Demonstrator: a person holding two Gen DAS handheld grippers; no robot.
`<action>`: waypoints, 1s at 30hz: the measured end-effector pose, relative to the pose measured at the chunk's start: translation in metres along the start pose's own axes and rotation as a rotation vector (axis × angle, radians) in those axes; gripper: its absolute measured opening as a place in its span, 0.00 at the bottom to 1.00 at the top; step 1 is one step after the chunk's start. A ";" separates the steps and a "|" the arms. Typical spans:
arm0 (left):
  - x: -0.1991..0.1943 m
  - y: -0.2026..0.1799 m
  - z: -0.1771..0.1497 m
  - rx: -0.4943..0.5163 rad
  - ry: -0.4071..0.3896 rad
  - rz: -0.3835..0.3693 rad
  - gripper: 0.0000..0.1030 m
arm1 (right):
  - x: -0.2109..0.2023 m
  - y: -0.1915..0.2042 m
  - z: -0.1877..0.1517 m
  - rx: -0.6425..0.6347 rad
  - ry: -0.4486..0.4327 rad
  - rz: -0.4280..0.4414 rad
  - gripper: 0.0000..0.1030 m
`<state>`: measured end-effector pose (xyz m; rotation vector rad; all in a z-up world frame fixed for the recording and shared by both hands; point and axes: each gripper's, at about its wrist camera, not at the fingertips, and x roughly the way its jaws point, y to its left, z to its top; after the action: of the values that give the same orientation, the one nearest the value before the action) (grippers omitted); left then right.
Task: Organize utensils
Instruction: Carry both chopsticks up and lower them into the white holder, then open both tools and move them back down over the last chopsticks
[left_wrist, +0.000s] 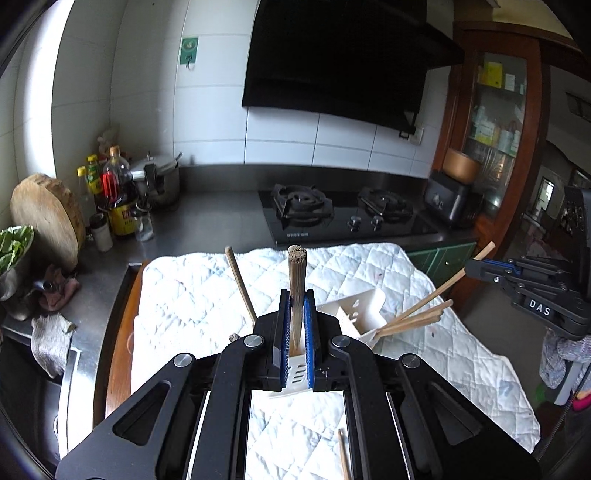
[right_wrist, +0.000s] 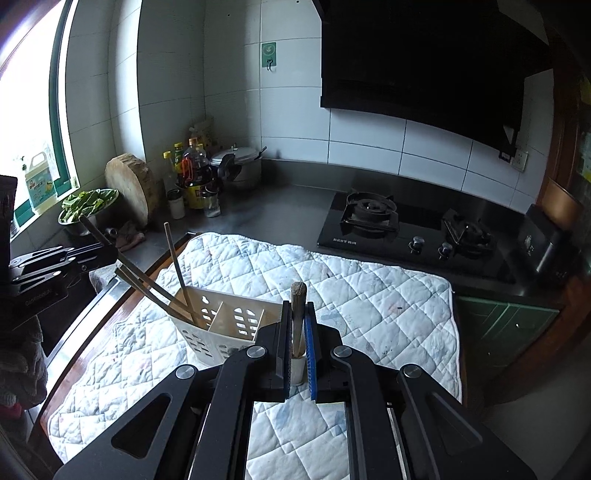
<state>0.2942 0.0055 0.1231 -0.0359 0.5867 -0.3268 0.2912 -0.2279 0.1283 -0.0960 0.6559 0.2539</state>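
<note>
A white slotted utensil holder (right_wrist: 221, 325) stands on the quilted white cloth (right_wrist: 369, 295); it also shows in the left wrist view (left_wrist: 360, 314). Several wooden chopsticks (right_wrist: 155, 291) lean out of its left compartment. My left gripper (left_wrist: 296, 299) is shut on a wooden chopstick (left_wrist: 296, 273) that points up over the holder. My right gripper (right_wrist: 298, 310) is shut on another wooden chopstick (right_wrist: 297, 310), its lower end at the holder's near right corner. The other gripper shows at the edge of each view (left_wrist: 480, 267) (right_wrist: 107, 254).
A black gas hob (right_wrist: 406, 236) lies behind the cloth. Bottles and jars (right_wrist: 192, 181), a pot (right_wrist: 240, 166), a round wooden board (right_wrist: 129, 184) and a bowl of greens (right_wrist: 85, 206) crowd the left corner. A loose chopstick (left_wrist: 343, 450) lies on the cloth.
</note>
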 end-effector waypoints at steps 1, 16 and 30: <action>0.005 0.001 -0.002 -0.002 0.013 0.000 0.06 | 0.004 0.000 -0.001 0.001 0.008 0.001 0.06; 0.024 0.008 -0.018 -0.013 0.065 -0.001 0.08 | 0.018 0.003 -0.008 0.005 0.024 0.011 0.09; -0.050 -0.008 -0.045 0.022 -0.011 -0.001 0.27 | -0.059 0.030 -0.055 -0.041 -0.083 0.039 0.24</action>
<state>0.2276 0.0165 0.1134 -0.0166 0.5725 -0.3343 0.2053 -0.2205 0.1208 -0.1119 0.5703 0.3073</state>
